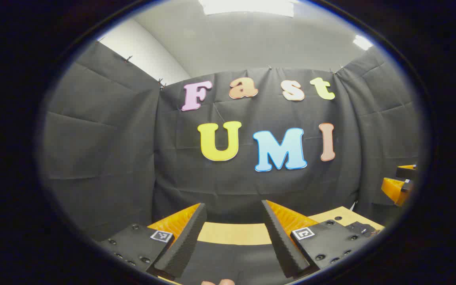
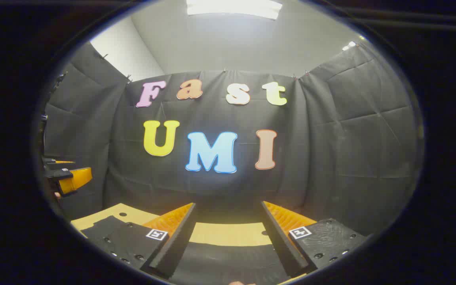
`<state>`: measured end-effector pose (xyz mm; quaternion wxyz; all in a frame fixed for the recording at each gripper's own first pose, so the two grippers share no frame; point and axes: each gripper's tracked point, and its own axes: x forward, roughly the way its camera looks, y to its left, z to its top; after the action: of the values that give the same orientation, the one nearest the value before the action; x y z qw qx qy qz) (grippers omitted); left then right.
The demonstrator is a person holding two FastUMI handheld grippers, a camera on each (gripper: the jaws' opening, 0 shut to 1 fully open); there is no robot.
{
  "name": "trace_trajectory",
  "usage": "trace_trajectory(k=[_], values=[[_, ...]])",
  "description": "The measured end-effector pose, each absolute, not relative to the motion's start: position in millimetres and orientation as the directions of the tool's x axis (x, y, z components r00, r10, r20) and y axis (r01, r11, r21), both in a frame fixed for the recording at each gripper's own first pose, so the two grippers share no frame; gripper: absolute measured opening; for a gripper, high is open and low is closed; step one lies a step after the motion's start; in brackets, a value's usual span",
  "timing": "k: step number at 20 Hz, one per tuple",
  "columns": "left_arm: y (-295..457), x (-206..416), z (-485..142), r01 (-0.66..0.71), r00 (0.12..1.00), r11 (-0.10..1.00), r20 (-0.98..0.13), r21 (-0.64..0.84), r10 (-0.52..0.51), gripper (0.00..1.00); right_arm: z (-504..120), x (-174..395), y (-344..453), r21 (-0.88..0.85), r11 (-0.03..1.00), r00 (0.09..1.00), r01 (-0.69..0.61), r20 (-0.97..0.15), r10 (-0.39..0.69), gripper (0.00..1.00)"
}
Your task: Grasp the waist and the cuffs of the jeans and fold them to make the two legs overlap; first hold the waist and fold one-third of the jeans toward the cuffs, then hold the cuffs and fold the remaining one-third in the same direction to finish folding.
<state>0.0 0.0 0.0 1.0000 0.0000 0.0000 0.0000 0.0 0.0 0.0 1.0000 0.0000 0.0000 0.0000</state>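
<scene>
Dark fabric, apparently the jeans [image 1: 228, 261], lies flat on the pale wooden table [image 1: 228, 233] under my left gripper [image 1: 234, 206]. That gripper is open, its black pads wide apart and empty, held above the cloth. In the right gripper view the same dark fabric [image 2: 228, 261] spreads over the table [image 2: 228, 233] below my right gripper [image 2: 228, 205], which is also open and empty. I cannot tell waist from cuffs. Each gripper also appears at the side of the other's view: the right gripper [image 1: 400, 186] and the left gripper [image 2: 67, 178].
The booth's black cloth wall [image 1: 251, 186] rises close behind the table's far edge. A fingertip of the holding hand [image 1: 218, 282] peeks in at the bottom. More dark fabric [image 2: 105, 231] lies on the table to the left in the right gripper view.
</scene>
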Motion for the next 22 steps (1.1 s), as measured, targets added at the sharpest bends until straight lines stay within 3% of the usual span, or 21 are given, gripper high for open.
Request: trace_trajectory(k=[15,22], values=[[22,11,-19,-0.082,0.996,0.997,-0.039,0.009,0.083,0.94,-10,13,-14,0.021,1.000,1.000,0.001,-0.024,-0.001,0.95],[68,14,-52,-0.182,0.975,0.983,-0.126,0.016,0.182,0.94,-16,13,-59,0.002,0.994,0.994,0.106,-0.033,-0.106,0.94]])
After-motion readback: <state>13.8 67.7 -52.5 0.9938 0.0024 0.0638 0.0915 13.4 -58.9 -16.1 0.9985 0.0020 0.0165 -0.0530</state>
